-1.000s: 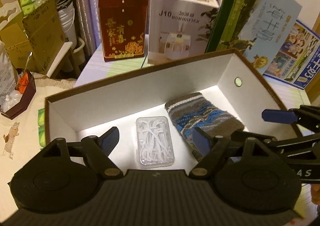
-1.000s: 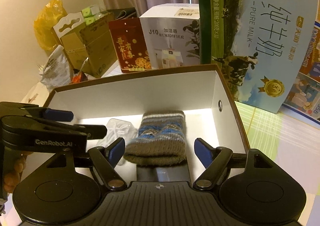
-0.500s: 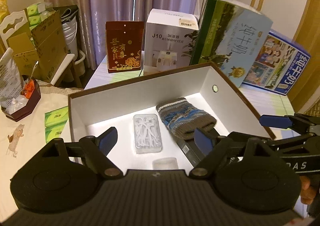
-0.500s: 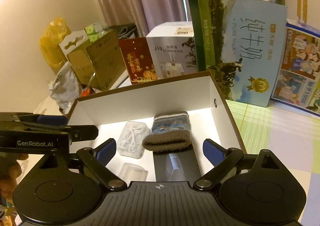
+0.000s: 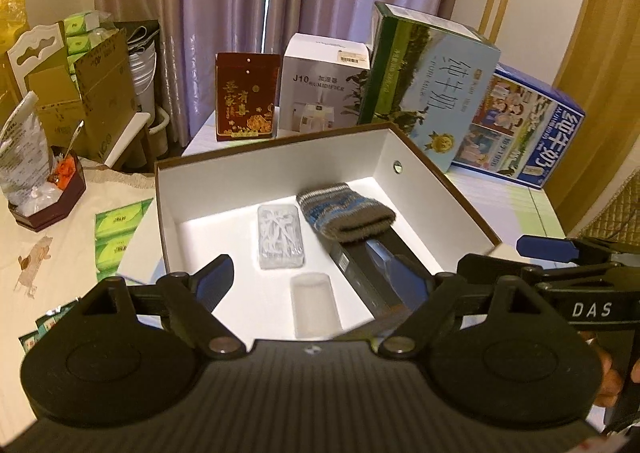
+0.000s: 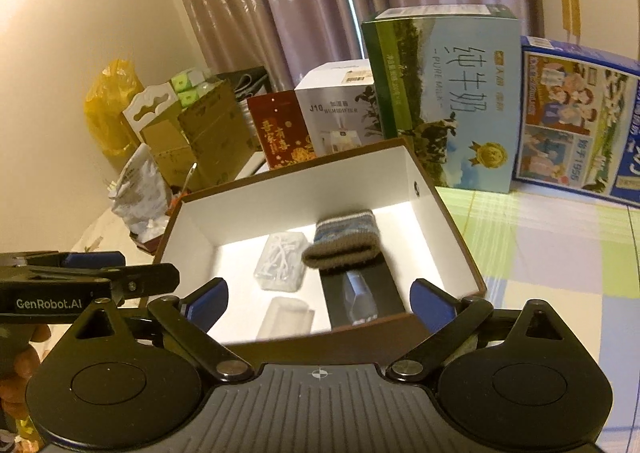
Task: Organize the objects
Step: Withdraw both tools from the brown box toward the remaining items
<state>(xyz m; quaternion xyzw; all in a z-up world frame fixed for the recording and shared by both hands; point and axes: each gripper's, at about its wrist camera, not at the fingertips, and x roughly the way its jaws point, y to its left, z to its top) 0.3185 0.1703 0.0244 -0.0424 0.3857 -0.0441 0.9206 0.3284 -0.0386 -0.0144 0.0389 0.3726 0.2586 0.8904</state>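
Observation:
An open brown box (image 5: 448, 189) (image 6: 448, 221) with a white inside holds a clear case of floss picks (image 5: 280, 241) (image 6: 280, 261), a striped knit sleeve (image 5: 344, 211) (image 6: 344, 245) lying over a black flat box (image 5: 368, 273) (image 6: 360, 293), and a small frosted clear container (image 5: 316, 309) (image 6: 286, 319) nearest me. My left gripper (image 5: 316, 279) is open above the box's near edge, nothing between its fingers. My right gripper (image 6: 320, 301) is open too, held back over the near wall. Each gripper shows at the side of the other's view.
Behind the box stand a red gift box (image 5: 246, 97), a white humidifier box (image 5: 324, 93), a tall milk carton box (image 5: 428, 89) and a blue milk box (image 5: 520, 125). Green tissue packs (image 5: 116, 229) and a dark tray of clutter (image 5: 48, 197) lie left. Checked cloth (image 6: 560, 253) spreads right.
Both grippers have pulled back and up from inside the box, both still open. The frosted container and the black box under the knit sleeve have come into view.

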